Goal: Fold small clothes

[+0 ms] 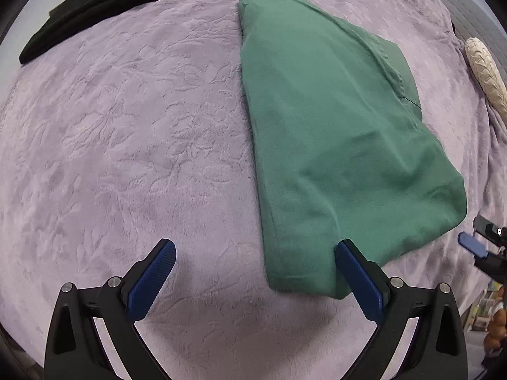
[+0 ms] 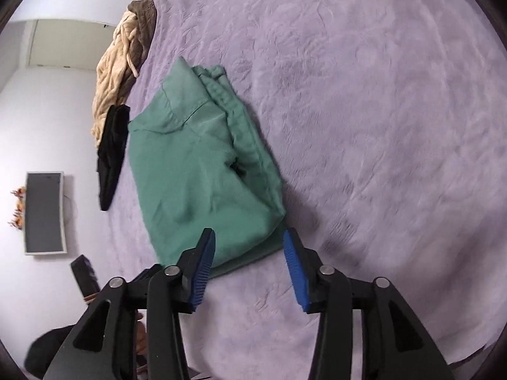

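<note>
Green shorts [image 1: 332, 133] lie folded lengthwise on the purple blanket [image 1: 126, 126], waistband at the far right side. My left gripper [image 1: 256, 247] is open and empty, just above the near end of the shorts, its right finger [image 1: 358, 275] over the fabric edge. In the right wrist view the shorts [image 2: 202, 171] lie ahead with the waistband seam on top. My right gripper [image 2: 248, 243] is open and empty, hovering over the near corner of the shorts. It also shows in the left wrist view [image 1: 478, 247] at the right edge.
A black garment [image 1: 104, 3] lies at the far left of the bed; it also shows in the right wrist view [image 2: 111, 155] beside a beige and brown clothes pile [image 2: 123, 60]. A cream cushion [image 1: 486, 76] and grey pad [image 1: 472, 19] sit at the right edge.
</note>
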Tool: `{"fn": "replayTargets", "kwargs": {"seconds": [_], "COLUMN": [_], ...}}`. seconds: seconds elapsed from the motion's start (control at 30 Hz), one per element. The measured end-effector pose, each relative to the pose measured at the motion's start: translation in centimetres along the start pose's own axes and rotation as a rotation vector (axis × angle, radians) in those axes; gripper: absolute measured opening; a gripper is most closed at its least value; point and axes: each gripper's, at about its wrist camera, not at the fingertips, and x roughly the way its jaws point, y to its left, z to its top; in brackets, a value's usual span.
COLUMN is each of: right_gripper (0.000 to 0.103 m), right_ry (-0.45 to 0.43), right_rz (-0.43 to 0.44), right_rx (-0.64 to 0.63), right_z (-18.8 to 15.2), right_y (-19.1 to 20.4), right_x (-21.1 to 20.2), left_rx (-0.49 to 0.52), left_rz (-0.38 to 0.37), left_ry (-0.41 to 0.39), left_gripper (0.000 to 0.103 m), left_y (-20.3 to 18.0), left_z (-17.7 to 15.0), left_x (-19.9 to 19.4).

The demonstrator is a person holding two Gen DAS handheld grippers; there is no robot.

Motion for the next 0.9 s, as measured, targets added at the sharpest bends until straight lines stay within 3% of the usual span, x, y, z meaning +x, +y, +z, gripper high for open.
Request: {"fn": "replayTargets", "kwargs": {"seconds": [0.17,0.3,0.33,0.37,0.5,0.67,0.73,0.8,0.9], "right_gripper": [0.058,0.058,0.046,0.019,0.017,0.016,0.021,0.023,0.023], "right_ry": [0.145,0.162,0.159,0.164,0.156,0.192,0.215,0.252,0.214], "right_rz": [0.17,0.229,0.228,0.236,0.278,0.213,0.18,0.128,0.055], "right_rx": [0.055,0.114,0.112,0.117,0.126,0.151,0.149,0.086,-0.084], "right_z": [-2.2,-2.8,-3.0,-3.1,-4.0,-5.3,-5.2,-5.1,-4.8], "right_y": [2.1,3.6,3.9,4.3,5.3,4.5,4.6,5.2,6.4], "right_x": [7.9,12.5,12.9,13.3,13.5,15.4,15.1,13.9,9.9], "left_rx": [-0.082,-0.076,-0.07,-0.066,-0.046,-0.003,0.045,0.037,0.028], "left_rz": [-0.006,0.002,0.0,-0.003,-0.02,0.002,0.04,0.027,0.016], "left_ry": [0.03,0.006,-0.002,-0.01,-0.049,-0.008,0.01,0.003,0.009], "left_gripper": [0.101,0.101,0.101,0.101,0.101,0.101,0.102,0.102,0.102], "left_y": [2.6,3.4,3.3,3.4,3.4,1.7,1.0,1.1,1.4], "left_z": [-0.7,-0.9,-0.7,-0.6,-0.4,-0.4,-0.9,-1.1,-1.0], "left_x": [0.2,-1.0,-1.4,-1.8,-3.1,-0.7,0.7,0.8,0.8]}}
